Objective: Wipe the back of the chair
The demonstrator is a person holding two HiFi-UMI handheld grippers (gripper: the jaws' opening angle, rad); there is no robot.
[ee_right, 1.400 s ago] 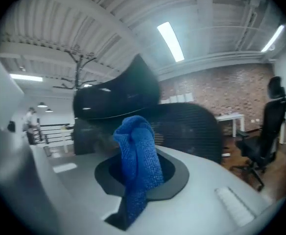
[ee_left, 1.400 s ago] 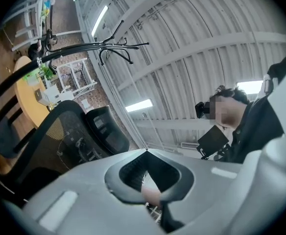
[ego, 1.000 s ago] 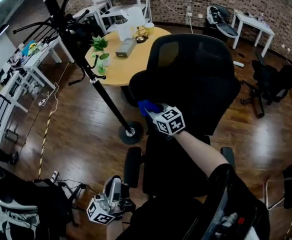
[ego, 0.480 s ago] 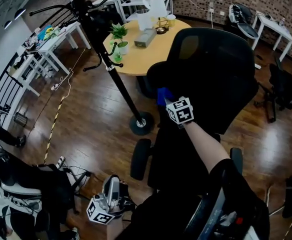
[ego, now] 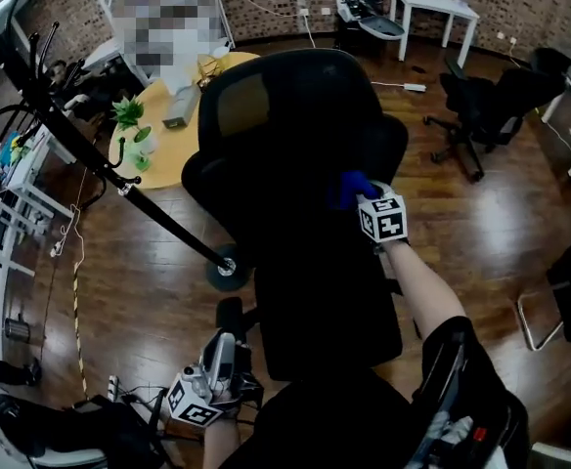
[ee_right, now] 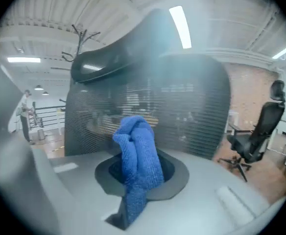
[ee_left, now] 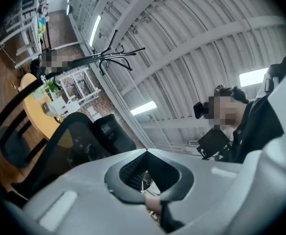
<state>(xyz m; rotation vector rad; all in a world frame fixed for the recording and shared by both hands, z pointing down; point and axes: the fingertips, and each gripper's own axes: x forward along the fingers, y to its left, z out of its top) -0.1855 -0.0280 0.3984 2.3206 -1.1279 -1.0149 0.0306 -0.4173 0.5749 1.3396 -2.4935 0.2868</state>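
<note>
A black mesh office chair fills the middle of the head view, its back [ego: 285, 135] turned toward me. My right gripper [ego: 362, 195] is shut on a bunched blue cloth [ego: 350, 187], which rests against the right side of the chair back. In the right gripper view the blue cloth [ee_right: 138, 155] sticks out between the jaws of my right gripper [ee_right: 140, 177], close to the mesh chair back [ee_right: 182, 111]. My left gripper [ego: 219, 358] hangs low at the bottom left, pointing up. There its jaws look shut with nothing in them [ee_left: 148, 177], and the chair [ee_left: 69, 141] lies beyond.
A black coat stand [ego: 119, 184] leans across the left, its round base [ego: 229, 267] on the wooden floor beside the chair. Behind it is a round wooden table [ego: 163, 135] with a small plant [ego: 129, 115]. More office chairs [ego: 481, 106] and a white table [ego: 432, 3] stand at the back right.
My right gripper has slid the blue cloth across the chair back from its left side to its right side. The head view has swung round. The left gripper stays low.
</note>
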